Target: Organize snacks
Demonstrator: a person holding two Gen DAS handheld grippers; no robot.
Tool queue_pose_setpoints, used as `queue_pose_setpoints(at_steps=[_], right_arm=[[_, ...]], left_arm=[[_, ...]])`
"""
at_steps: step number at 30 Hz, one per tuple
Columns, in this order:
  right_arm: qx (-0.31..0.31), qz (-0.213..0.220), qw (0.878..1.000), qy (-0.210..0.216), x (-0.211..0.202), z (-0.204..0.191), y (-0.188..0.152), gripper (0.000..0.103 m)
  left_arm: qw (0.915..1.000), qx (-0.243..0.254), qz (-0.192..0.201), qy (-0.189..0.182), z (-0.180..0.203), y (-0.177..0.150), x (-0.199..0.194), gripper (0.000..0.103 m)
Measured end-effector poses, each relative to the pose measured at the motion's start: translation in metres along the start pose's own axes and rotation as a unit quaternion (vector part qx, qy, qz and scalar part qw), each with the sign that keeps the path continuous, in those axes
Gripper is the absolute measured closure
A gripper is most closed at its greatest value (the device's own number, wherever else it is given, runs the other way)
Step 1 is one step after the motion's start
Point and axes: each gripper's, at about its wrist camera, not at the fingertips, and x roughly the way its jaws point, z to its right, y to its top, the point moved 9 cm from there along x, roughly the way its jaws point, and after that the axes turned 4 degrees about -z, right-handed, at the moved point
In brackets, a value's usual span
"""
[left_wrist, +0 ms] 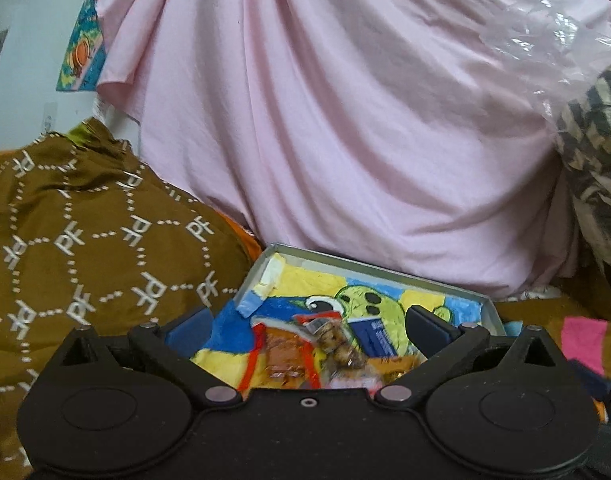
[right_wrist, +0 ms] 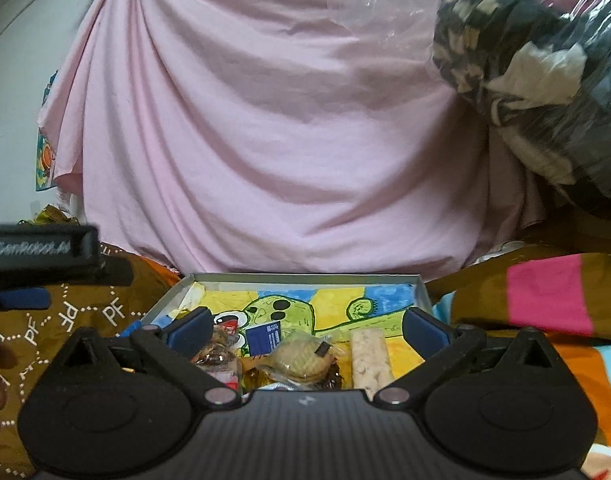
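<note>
A shallow metal tray (left_wrist: 325, 255) lined with a bright cartoon drawing lies on the bed; it also shows in the right wrist view (right_wrist: 305, 277). Wrapped snacks lie in it: an orange-red packet (left_wrist: 283, 354), a clear pack of brown pieces (left_wrist: 339, 344), a small blue packet (left_wrist: 375, 336). The right wrist view shows a round biscuit pack (right_wrist: 301, 358), a long pale puffed bar (right_wrist: 369, 358), a blue packet (right_wrist: 265, 334) and dark sweets (right_wrist: 219, 344). My left gripper (left_wrist: 305, 326) is open and empty over the tray. My right gripper (right_wrist: 305, 326) is open and empty over the tray's near side.
A brown patterned cloth (left_wrist: 85, 232) covers the bed on the left. A pink sheet (left_wrist: 325, 120) hangs behind the tray. A plastic-wrapped bundle (right_wrist: 537, 72) sits at the upper right. A striped pink and orange blanket (right_wrist: 549, 296) lies right of the tray.
</note>
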Motion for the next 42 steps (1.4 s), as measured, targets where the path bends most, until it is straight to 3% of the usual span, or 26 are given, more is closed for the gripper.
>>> queue_pose_setpoints(at_steps=[15,28,42], right_arm=[[0.001,-0.015,1.000,-0.011,-0.065,-0.013,-0.017,0.000],[-0.024,-0.026,0.999,-0.020,-0.119,-0.029,-0.046,0.000],[-0.004,-0.047,0.999,-0.023,-0.153,-0.051,-0.075,0.000]], left_arm=[[0.9991,0.038,0.002,0.021,-0.029,-0.025,-0.081,0.001],[0.9982,0.058,-0.006,0.017,-0.044,-0.055,-0.115,0.001],[0.9981,0.058,-0.019,0.002,-0.066,-0.088,-0.137,0.001]])
